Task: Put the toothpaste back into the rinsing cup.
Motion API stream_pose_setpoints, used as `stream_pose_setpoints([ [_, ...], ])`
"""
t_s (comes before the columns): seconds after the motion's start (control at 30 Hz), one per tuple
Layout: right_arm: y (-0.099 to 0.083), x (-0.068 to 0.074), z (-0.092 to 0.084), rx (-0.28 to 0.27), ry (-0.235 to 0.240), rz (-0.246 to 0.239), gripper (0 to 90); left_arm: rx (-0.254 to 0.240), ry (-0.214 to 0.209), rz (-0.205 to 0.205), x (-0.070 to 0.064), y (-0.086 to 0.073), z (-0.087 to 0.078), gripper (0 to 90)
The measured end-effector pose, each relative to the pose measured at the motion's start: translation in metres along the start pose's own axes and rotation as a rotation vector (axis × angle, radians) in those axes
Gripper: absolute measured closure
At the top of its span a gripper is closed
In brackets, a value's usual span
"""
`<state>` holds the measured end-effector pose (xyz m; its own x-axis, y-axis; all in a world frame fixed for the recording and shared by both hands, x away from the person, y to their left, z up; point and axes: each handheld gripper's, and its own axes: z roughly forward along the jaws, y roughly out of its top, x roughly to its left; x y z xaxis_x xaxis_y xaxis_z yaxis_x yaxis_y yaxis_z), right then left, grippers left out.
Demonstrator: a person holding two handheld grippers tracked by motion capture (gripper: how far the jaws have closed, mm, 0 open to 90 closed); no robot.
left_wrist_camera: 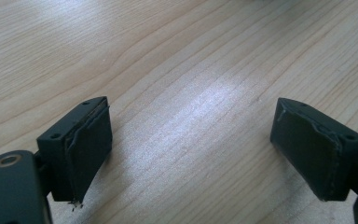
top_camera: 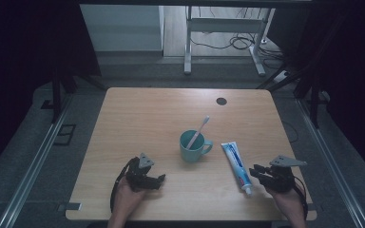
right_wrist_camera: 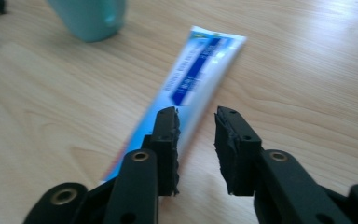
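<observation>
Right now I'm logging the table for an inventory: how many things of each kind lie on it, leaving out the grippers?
Mugs: 1, teal mug
Toothbrushes: 1, toothbrush standing in the mug
Toothpaste tubes: 1, toothpaste tube lying flat right of the mug
Total: 3

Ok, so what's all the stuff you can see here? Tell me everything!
table: one, light wood, under everything
mug: one, teal, middle of the table
toothbrush: one, pale, standing tilted in the mug
toothpaste tube: one, white and blue, lying flat right of the mug
round hole cover: one, dark, far side of the table
metal frame: one, grey, on the floor behind the table
left gripper: one, black, jaws wide open, near edge
right gripper: one, black, narrow gap between jaws, by the tube's cap end
hands: two, holding the grippers
</observation>
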<state>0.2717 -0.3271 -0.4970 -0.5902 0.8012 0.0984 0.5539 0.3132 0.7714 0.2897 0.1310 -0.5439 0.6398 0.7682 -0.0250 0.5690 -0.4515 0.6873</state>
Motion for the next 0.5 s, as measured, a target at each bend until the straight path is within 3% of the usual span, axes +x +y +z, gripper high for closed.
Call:
stream_pose_setpoints([
  [0.03,0.002,0.006,0.001,0.007,0.033,0.0,74.0,0.0,0.0,0.0,0.0,0.0,0.0,12.8],
  [0.07,0.002,0.006,0.001,0.007,0.033,0.0,74.0,0.0,0.0,0.0,0.0,0.0,0.0,12.8],
  [0.1,0.004,0.012,0.003,0.008,0.079,0.007,75.9,0.0,0.0,0.0,0.0,0.0,0.0,12.8],
  [0.13,0.005,0.015,0.004,0.013,0.094,0.003,76.6,0.001,0.0,0.001,0.0,0.0,0.0,12.8],
  [0.3,0.004,0.029,0.014,0.046,0.127,-0.035,77.7,0.001,0.0,0.0,0.0,0.0,0.0,12.8],
  [0.5,-0.001,0.035,0.027,0.09,0.153,-0.078,76.7,0.001,0.0,0.0,0.0,0.0,0.0,12.8],
])
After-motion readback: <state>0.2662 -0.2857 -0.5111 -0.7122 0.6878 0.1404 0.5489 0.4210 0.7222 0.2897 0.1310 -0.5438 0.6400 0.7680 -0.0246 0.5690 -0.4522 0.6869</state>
